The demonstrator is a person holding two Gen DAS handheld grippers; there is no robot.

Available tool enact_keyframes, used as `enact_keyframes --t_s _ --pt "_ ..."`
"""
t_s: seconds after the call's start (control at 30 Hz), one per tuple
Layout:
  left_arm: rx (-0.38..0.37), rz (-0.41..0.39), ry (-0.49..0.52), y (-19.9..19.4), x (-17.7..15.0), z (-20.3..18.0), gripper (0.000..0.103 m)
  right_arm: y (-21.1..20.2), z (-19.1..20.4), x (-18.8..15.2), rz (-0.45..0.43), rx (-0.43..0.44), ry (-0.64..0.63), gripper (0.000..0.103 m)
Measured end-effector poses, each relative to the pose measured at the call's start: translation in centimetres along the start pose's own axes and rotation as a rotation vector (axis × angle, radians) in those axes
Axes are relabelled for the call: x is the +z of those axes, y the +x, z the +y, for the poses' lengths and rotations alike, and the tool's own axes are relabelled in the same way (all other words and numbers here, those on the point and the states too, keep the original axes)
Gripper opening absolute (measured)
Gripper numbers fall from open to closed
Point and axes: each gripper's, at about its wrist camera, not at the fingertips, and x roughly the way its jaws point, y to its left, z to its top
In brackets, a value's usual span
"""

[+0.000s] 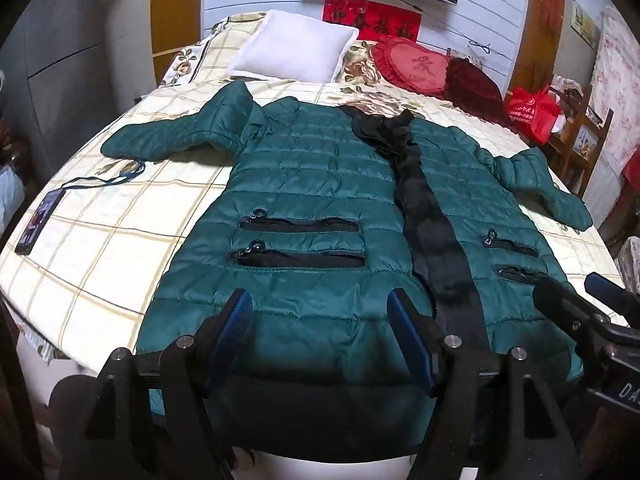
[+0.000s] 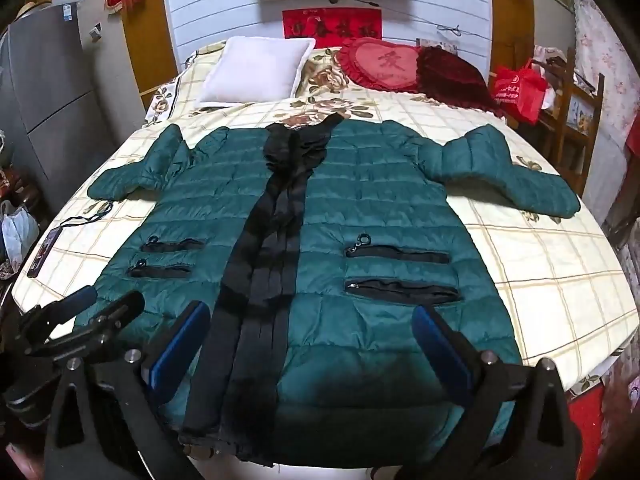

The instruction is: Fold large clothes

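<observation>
I held the left gripper [image 1: 320,320] and right gripper [image 2: 312,336] spread, empty, above the jacket's [image 2: 360,208] near hem; I judged the corners the best places to grip.

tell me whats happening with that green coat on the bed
A person holds a gripper in each hand over the near hem of a green quilted coat, spread flat on the bed with sleeves out and a black strip down its front. The left gripper and right gripper are both open, gripping nothing. Folding hasn't started.
</observation>
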Motion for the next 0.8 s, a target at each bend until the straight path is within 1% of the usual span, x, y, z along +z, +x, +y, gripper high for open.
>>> enact_keyframes --t_s 0.13,0.3,0.33,0.47,0.57,0.67,0.7,0.8 --pt "0.001 0.003 -0.001 0.1 -0.2 0.1 0.041 0.0 0.4 -0.2 0.01 -0.006 0.006 0.102" --pt "0.007 -0.018 -0.004 -0.2 -0.2 0.2 0.041 0.7 0.0 -0.2 0.004 -0.012 0.004 0.102" --pt "0.006 -0.021 -0.005 -0.3 -0.2 0.3 0.041 0.6 0.0 -0.8 0.006 0.001 0.004 0.102" --pt "0.011 -0.02 -0.007 -0.4 0.0 0.4 0.041 1.1 -0.1 -0.7 0.003 -0.003 0.0 0.102" --pt "0.03 -0.019 0.01 -0.2 0.1 0.2 0.041 0.8 -0.1 -0.3 0.012 0.002 0.014 0.102" --pt "0.02 -0.018 0.013 -0.1 0.1 0.2 0.041 0.8 0.0 -0.1 0.018 0.007 0.022 0.102" --pt "0.029 -0.017 0.013 -0.2 0.0 0.2 0.041 0.6 0.0 0.0 0.027 0.016 0.029 0.102" --pt "0.072 -0.024 0.031 -0.2 0.0 -0.1 0.041 1.0 0.0 0.1 0.027 0.0 0.019 0.102"
